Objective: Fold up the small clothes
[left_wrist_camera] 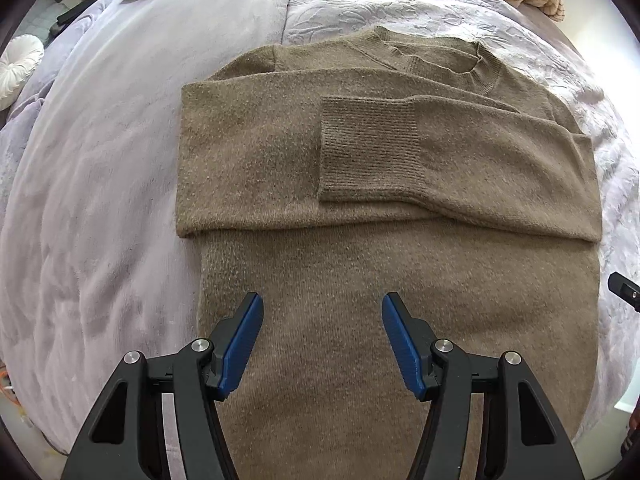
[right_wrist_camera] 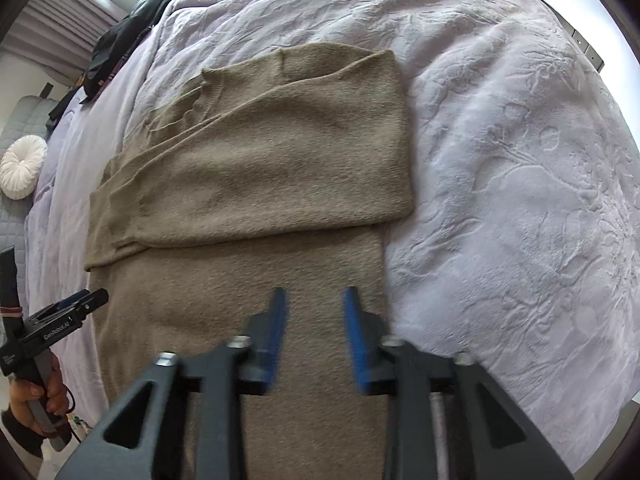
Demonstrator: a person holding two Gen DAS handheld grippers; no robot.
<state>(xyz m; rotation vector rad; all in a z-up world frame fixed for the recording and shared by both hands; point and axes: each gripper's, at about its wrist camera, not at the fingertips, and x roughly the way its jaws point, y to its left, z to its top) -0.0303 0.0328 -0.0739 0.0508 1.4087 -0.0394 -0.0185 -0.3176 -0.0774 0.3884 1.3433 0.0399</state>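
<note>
left wrist view:
left gripper (left_wrist_camera: 322, 306): being held above the sweater, jaws standing apart, nothing being gripped between the blue pads (left_wrist_camera: 243, 344)
sweater (left_wrist_camera: 360, 280): olive-brown knit, lying flat on the bed (left_wrist_camera: 100, 200), both sleeves being kept folded across the chest
cuff (left_wrist_camera: 368, 148): ribbed end of the top sleeve, lying mid-chest
collar (left_wrist_camera: 452, 60): pointing to the far side of the bed
lower body of sweater: lying unfolded, running under the gripper
cushion (left_wrist_camera: 20, 68): white, round, being seen at the left edge, well apart from the sweater

right wrist view:
right gripper (right_wrist_camera: 314, 300): blurred, jaws standing apart, no cloth being pinched; hanging over the sweater's near right part
sweater (right_wrist_camera: 260, 160): being seen from the right side, folded sleeves stacked on the chest, right edge lying beside bare bedcover
left gripper (right_wrist_camera: 86, 300): being held by a hand (right_wrist_camera: 32, 404) at the left edge, just beside the sweater's left edge
dark clothes (right_wrist_camera: 120, 48): piled at the far left of the bed, well apart from the sweater
</note>
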